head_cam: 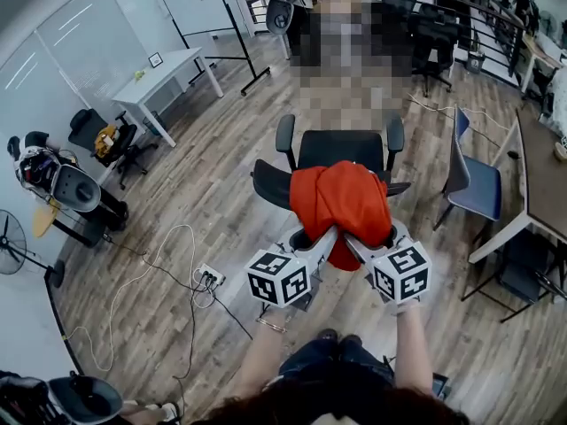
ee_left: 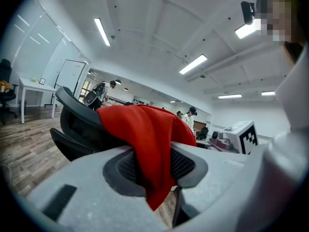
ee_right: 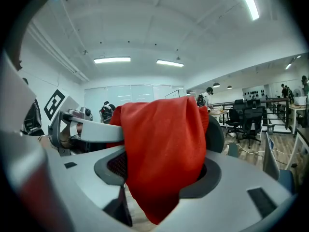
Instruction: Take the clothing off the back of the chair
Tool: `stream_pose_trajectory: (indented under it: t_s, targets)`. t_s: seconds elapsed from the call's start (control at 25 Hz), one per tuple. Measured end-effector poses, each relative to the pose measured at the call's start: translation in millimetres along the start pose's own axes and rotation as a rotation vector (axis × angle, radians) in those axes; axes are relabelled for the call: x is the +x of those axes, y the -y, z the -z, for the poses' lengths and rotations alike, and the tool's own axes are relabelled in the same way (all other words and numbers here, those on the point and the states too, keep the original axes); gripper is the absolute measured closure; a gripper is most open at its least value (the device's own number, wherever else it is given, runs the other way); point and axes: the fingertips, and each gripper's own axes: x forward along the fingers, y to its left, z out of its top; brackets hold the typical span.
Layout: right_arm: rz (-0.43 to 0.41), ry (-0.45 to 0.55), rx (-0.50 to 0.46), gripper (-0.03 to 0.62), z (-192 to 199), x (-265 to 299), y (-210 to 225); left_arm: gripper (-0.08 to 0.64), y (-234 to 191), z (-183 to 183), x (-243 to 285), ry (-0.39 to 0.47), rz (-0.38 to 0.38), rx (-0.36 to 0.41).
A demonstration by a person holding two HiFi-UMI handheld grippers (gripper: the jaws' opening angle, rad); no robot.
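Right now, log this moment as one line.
red garment: draped over chair back | left gripper: shut on it | right gripper: shut on it

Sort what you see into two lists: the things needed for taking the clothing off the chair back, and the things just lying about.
Belongs to the job: red garment, black office chair, left tongs, right tongs.
Just lying about: white table, blue chair, power strip, floor fan.

The clothing (head_cam: 341,204) lies over the chair's (head_cam: 341,149) back, the seat beyond it. The left gripper (head_cam: 321,240) and right gripper (head_cam: 356,244) sit side by side at its near edge, cloth between each one's jaws.
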Motion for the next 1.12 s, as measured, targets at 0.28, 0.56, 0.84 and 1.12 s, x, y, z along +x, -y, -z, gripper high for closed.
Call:
stream_pose_trajectory:
  t_s: [0.28,0.56,0.84,1.12]
  targets:
    - [-0.003,0.009,-0.042,0.414,-8.8,-10.2,-13.9,0.473,16.8,-7.1,-6.2,-0.003,0.034,0.063]
    - [-0.01,0.044,-0.096,0.446,-22.5,-23.1,-29.3,0.482,32.1,-19.7,-19.8,0.027,0.048,0.101]
    - [-0.02,0.089,-0.134,0.451,-35.2,-40.7,-44.6,0.482,49.7,-29.4,-37.7,0.061,0.047,0.13]
    - [-0.049,0.145,-0.191,0.451,-48.7,-68.7,-55.0,0.48,78.1,-38.3,-52.8,0.11,0.038,0.134]
